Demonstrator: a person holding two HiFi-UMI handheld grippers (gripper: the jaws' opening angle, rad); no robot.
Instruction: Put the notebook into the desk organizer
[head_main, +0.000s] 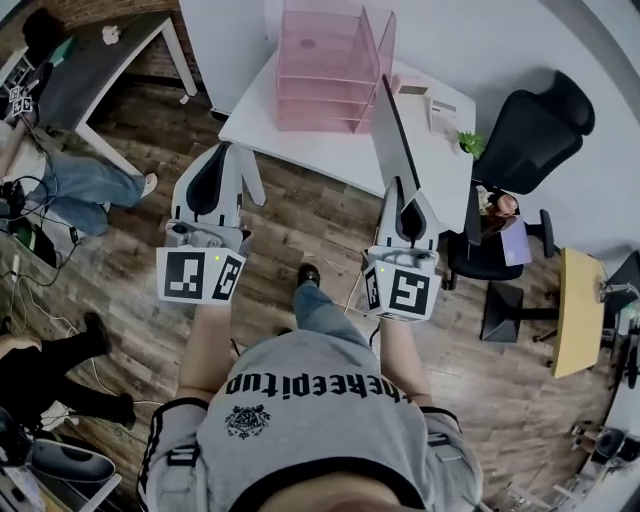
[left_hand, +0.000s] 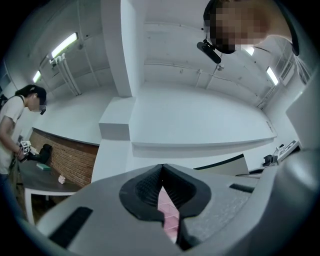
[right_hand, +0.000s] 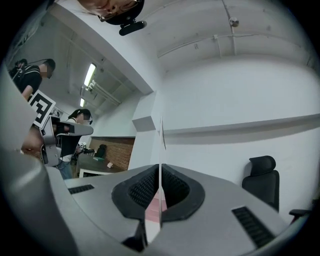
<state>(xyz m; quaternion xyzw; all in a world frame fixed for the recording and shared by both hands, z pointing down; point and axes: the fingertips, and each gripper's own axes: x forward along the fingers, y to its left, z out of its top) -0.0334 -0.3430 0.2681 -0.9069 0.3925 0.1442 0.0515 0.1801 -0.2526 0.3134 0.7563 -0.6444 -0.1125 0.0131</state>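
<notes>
My right gripper (head_main: 402, 196) pinches the notebook (head_main: 393, 130) on edge, ready for slotting into the desk organizer (head_main: 325, 70); my left gripper (head_main: 226, 150) is pressed shut, empty.

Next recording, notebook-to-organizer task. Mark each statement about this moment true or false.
1. The right gripper grips the notebook. True.
2. The notebook lies inside the pink desk organizer. False: it is held in the air, short of the organizer.
3. The desk organizer stands on the white table. True.
4. The left gripper holds a pen. False: its jaws are shut on nothing.
</notes>
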